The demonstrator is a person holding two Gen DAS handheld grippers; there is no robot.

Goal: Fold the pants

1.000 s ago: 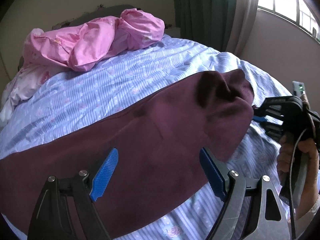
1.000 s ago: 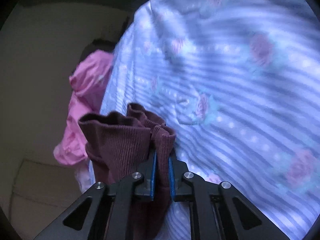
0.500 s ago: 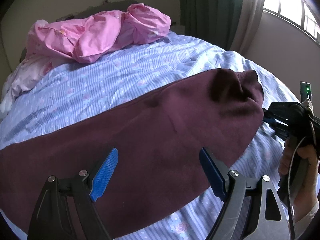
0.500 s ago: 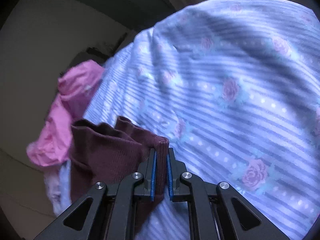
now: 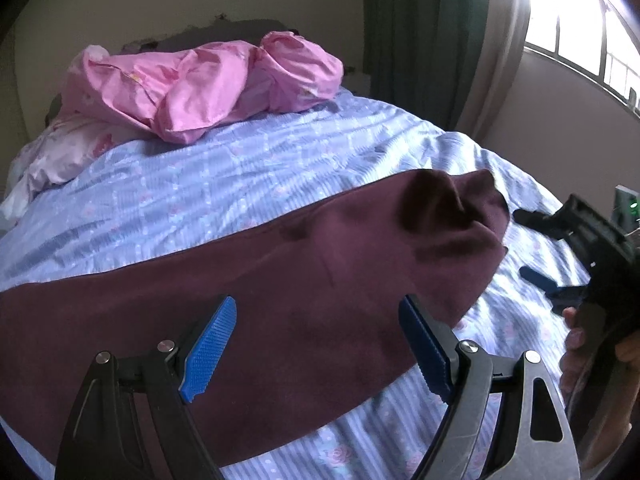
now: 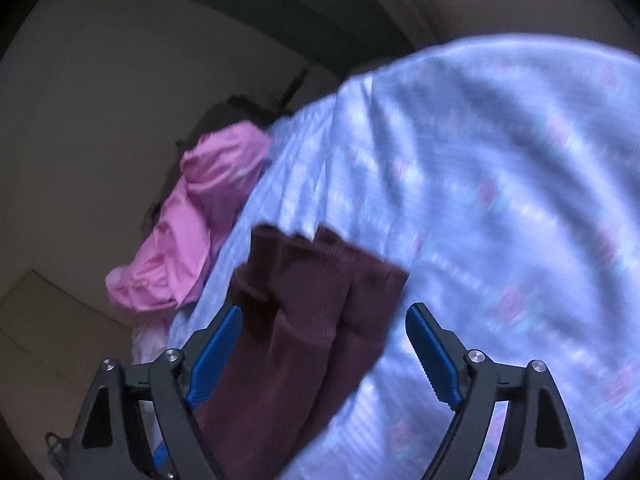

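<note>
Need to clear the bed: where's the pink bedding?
Left wrist view: pink bedding lies bunched at the bed's far end, upper left, beyond the maroon pants.

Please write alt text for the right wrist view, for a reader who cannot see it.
The right gripper is open, its jaws just parted, above the ribbed end of dark maroon pants on a blue floral bedsheet. Pink bedding lies bunched at the left.

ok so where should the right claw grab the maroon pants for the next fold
Judging by how they lie, take the ribbed cuff end of the maroon pants, coming in low from the bed's right side. The right claw, its jaws just opened, already straddles it, and the cuff bunches up off the striped sheet, giving an edge to pinch.
</note>
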